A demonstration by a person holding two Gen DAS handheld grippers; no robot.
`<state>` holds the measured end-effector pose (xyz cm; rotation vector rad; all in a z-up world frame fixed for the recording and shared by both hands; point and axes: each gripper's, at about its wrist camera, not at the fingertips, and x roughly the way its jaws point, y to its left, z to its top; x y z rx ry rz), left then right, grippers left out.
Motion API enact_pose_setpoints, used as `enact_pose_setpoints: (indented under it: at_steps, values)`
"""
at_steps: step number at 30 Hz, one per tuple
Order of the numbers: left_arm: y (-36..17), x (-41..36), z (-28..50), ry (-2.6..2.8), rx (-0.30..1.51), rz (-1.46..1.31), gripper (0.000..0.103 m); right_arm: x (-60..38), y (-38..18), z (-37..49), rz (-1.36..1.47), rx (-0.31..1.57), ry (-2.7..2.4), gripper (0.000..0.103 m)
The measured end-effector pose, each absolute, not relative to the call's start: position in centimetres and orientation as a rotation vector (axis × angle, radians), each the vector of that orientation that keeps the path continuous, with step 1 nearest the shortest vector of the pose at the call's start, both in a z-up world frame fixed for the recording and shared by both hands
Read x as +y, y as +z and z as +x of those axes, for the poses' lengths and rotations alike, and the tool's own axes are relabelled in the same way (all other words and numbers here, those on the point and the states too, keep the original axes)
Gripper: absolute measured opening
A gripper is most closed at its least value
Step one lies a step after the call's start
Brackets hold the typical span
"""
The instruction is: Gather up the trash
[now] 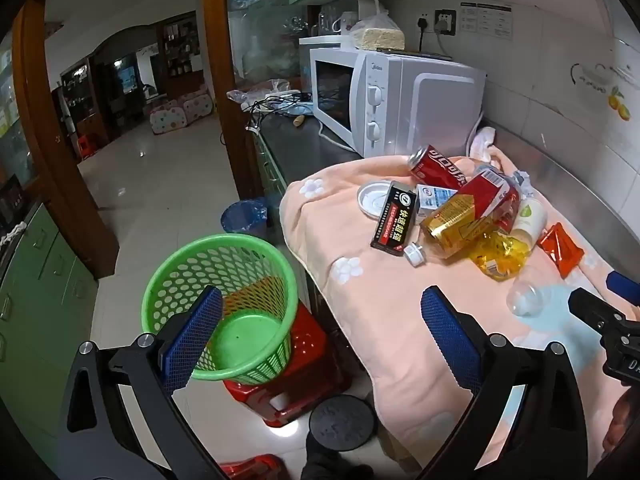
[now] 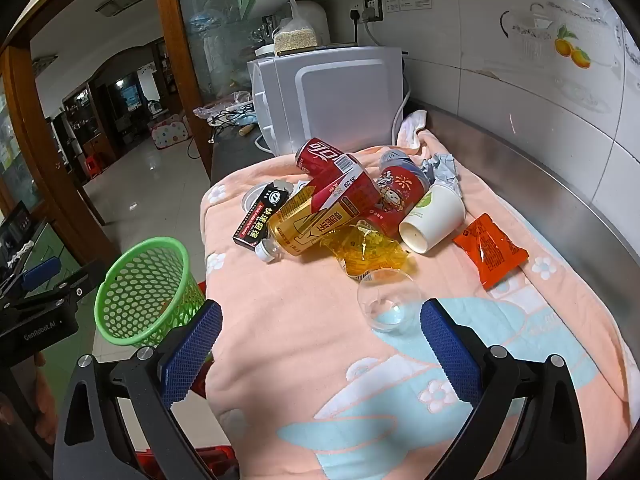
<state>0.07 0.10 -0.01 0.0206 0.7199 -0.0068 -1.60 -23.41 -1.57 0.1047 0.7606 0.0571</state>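
A heap of trash lies on a peach-pink flowered towel (image 2: 304,320) spread over the steel desk (image 2: 560,168), just in front of a white microwave oven (image 1: 396,100). In the heap, a red cola can (image 2: 320,154) lies on its side at the back, a gold and red drink bottle (image 2: 320,208) leans across the middle with its white cap end (image 2: 266,250) toward the desk's edge, and a black carton with red and yellow print (image 2: 260,218) sits beside it to the left. A crumpled yellow plastic wrapper (image 2: 368,252) lies in front of the bottle, a white paper cup (image 2: 434,218) is tipped over to its right, and an orange snack packet (image 2: 490,250) lies apart on the far right. A clear plastic cup (image 2: 388,300) lies on its side nearest the right gripper (image 2: 320,336), whose blue-padded jaws are spread wide and hold nothing. The left gripper (image 1: 320,336) is likewise wide open and empty, hovering over the desk's edge above a green perforated plastic waste basket (image 1: 224,304), which stands on a red plastic stool (image 1: 304,376) on the tiled floor beside the desk.
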Motion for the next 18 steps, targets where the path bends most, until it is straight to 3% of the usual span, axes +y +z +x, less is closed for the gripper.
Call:
enact_pose_setpoints:
  at_steps: [18]
  values:
    - [0.2,0.3,0.0,0.007,0.702,0.022,0.098,-23.4,-1.6,-1.6,0.106,0.759,0.065,0.096]
